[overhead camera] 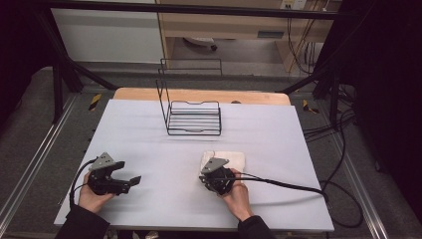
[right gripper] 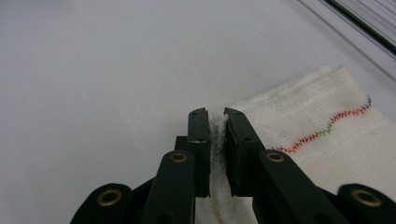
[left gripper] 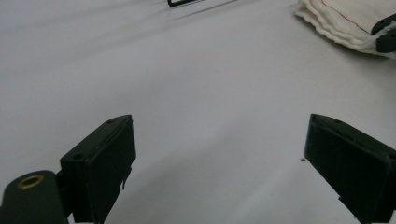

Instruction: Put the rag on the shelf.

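A folded white cloth [overhead camera: 230, 160] with a red-and-green stitched line lies on the white table cover, right of centre. My right gripper [overhead camera: 213, 175] stands at the cloth's near left corner. In the right gripper view its jaws pinch the edge of the cloth [right gripper: 299, 121] between the pads, the right gripper [right gripper: 215, 114] shut on it. My left gripper [overhead camera: 130, 180] rests low at the front left, jaws spread wide with bare table between them [left gripper: 219, 154]. The cloth [left gripper: 345, 23] and a tip of the other gripper show at the top right of the left gripper view.
A black wire rack [overhead camera: 193, 117] with a tall back frame stands at the far middle of the table [overhead camera: 149, 134]. A black cable [overhead camera: 288, 185] trails from my right gripper off the right edge. The table's wooden rim [overhead camera: 199, 94] borders the far side.
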Tool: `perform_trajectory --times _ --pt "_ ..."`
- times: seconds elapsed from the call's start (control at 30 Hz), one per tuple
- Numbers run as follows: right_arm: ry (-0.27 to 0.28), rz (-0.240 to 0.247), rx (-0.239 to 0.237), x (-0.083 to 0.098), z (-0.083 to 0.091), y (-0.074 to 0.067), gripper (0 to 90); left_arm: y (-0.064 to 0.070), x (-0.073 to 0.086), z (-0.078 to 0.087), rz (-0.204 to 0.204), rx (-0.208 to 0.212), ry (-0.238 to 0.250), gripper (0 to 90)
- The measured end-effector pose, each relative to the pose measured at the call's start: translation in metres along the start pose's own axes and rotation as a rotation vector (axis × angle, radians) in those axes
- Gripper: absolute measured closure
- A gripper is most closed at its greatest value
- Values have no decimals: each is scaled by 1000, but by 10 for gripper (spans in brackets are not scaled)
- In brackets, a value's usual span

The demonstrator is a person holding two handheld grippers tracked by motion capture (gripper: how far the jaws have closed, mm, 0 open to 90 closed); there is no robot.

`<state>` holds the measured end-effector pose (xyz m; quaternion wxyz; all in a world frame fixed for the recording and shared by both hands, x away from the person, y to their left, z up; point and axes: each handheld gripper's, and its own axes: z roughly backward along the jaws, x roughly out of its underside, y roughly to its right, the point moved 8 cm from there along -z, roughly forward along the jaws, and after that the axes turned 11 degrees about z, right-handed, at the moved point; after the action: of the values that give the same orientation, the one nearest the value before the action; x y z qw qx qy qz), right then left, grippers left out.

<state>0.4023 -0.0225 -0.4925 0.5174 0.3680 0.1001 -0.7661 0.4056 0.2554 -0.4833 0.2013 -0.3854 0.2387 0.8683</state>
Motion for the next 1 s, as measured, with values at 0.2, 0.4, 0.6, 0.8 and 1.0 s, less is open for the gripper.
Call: perform_trajectory --times 0.2,0.4,0.6,0.8,1.0 --pt "15 10 -88 1 14 -14 815 1 0 0 -1 1 0 85" --pt "43 -54 -154 11 22 -18 793 3 0 -1 -4 -1 -7 85" --pt "114 -102 -168 5 30 -11 638 10 -4 -1 2 9 -1 83" --pt "174 -190 -37 15 56 26 345 26 -16 -4 -18 30 1 79" --pt "144 -278 53 52 73 54 166 48 -34 -20 -39 50 -10 79"
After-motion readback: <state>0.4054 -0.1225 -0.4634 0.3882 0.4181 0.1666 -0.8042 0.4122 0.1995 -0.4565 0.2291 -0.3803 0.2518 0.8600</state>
